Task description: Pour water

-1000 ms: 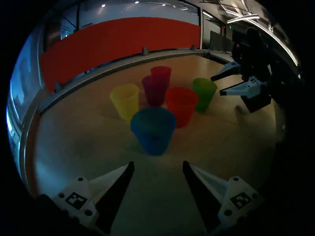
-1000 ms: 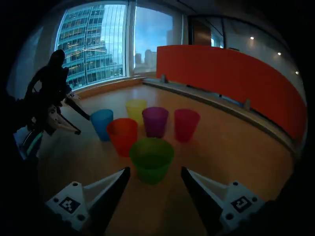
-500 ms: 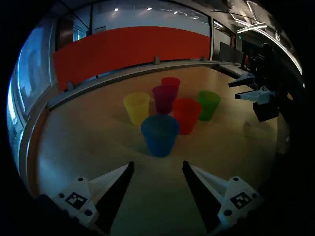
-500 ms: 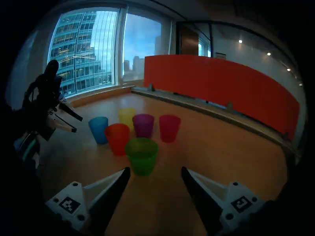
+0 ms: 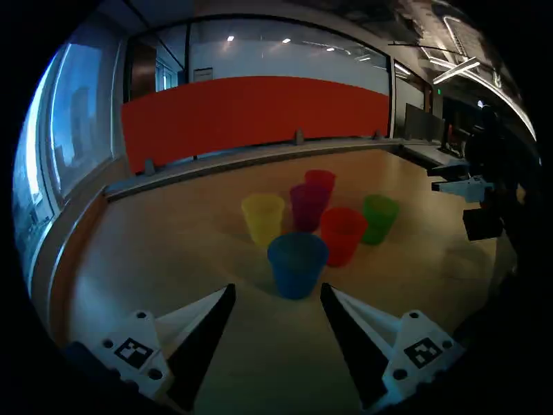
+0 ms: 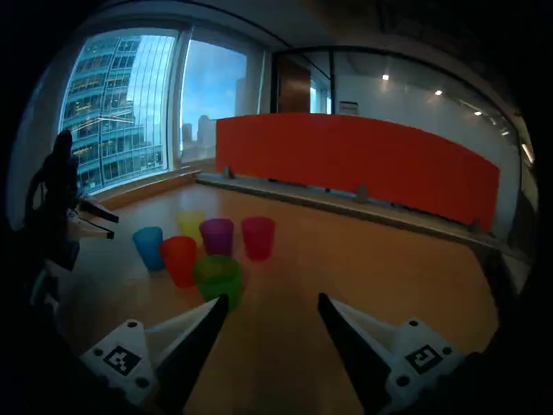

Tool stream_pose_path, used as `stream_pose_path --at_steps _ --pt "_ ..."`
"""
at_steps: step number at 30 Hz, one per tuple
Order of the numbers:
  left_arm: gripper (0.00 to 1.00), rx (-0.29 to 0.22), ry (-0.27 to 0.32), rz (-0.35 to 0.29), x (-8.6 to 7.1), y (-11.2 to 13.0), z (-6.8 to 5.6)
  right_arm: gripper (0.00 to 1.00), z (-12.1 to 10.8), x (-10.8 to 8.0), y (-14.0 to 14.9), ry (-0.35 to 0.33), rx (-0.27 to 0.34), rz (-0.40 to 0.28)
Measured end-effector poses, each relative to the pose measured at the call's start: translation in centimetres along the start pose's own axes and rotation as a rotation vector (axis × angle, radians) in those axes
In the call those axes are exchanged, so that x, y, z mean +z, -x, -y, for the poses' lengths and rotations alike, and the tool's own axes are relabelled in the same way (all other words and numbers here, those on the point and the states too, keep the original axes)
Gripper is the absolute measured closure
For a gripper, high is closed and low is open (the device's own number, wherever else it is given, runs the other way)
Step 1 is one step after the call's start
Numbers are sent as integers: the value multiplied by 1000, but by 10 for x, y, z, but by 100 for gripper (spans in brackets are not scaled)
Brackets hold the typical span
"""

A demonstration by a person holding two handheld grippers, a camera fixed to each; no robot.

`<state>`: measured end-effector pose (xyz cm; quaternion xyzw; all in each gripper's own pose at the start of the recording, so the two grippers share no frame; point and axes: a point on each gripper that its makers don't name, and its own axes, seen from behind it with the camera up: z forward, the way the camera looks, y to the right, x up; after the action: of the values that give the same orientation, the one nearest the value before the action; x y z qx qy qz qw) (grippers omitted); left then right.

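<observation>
Both tongs spread, empty: left gripper [image 5: 277, 286], right gripper [image 6: 273, 297].
Blue cup [image 5: 297, 264] lower centre, green cup [image 6: 218, 277] lower left, on table [image 5: 173, 263]: light, thin, probably slippery plastic; I'd pinch mid-wall gently.

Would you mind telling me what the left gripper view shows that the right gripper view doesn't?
Left gripper view: long ceiling light strips, and the right gripper seen from afar, open.
Right gripper view: the left gripper seen from afar, open, in front of a broad bright window.
Shared: six cups clustered on the wooden table, and the orange panel behind them.
</observation>
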<state>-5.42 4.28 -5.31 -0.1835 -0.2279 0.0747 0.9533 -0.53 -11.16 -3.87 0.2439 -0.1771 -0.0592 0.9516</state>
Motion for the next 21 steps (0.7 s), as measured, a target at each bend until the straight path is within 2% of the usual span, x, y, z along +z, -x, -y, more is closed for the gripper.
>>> stream_pose_path --at_steps 11,21 --pt "9 -24 -87 -121 -4 -26 9 0 -35 -12 -24 139 68 -104" --pt "9 -50 -146 -248 -13 -56 17 0 -56 -20 -50 236 96 -215"
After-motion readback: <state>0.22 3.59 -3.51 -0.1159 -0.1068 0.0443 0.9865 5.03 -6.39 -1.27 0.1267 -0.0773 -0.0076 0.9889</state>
